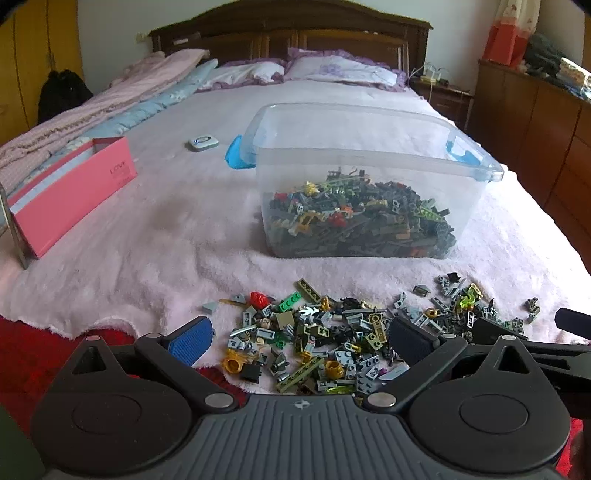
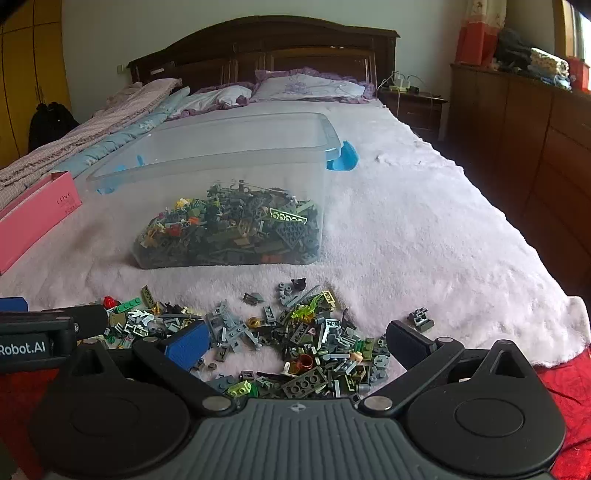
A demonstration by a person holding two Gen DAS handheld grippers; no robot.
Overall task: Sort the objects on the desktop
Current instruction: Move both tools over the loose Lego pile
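Here, a loose scatter of small plastic building bricks [image 1: 332,332], mostly grey, olive and black with flecks of green, gold and red, spread over the near edge of a pale pink fleecy blanket [image 1: 166,240] on a bed. Just beyond the scatter, a clear plastic storage tub [image 1: 369,155] with blue clip handles, lidless, its bottom layered with more of the same dark bricks [image 2: 236,232]. Among the loose pieces, a red rounded piece [image 1: 259,298] at the left fringe, a bright green studded plate [image 1: 290,301] beside it, a translucent lime piece [image 2: 306,311] toward the right cluster. Low over the near side of the pile, the left gripper [image 1: 301,338] with blue-padded fingers spread wide, nothing between them, pile showing in the gap. Alongside, the right gripper [image 2: 297,341], likewise spread wide and empty, fingers straddling the right half of the scatter. Further left on the blanket, a long pink cardboard box [image 1: 74,192], open-topped, lettering on its side. Past the tub's left corner, a small flat white-and-grey gadget [image 1: 202,142] lying alone. At the far end, lilac-frilled pillows [image 1: 340,70] against a dark carved wooden headboard [image 1: 291,29], folded quilts along the left edge, a brown wooden cabinet [image 1: 532,122] on the right.
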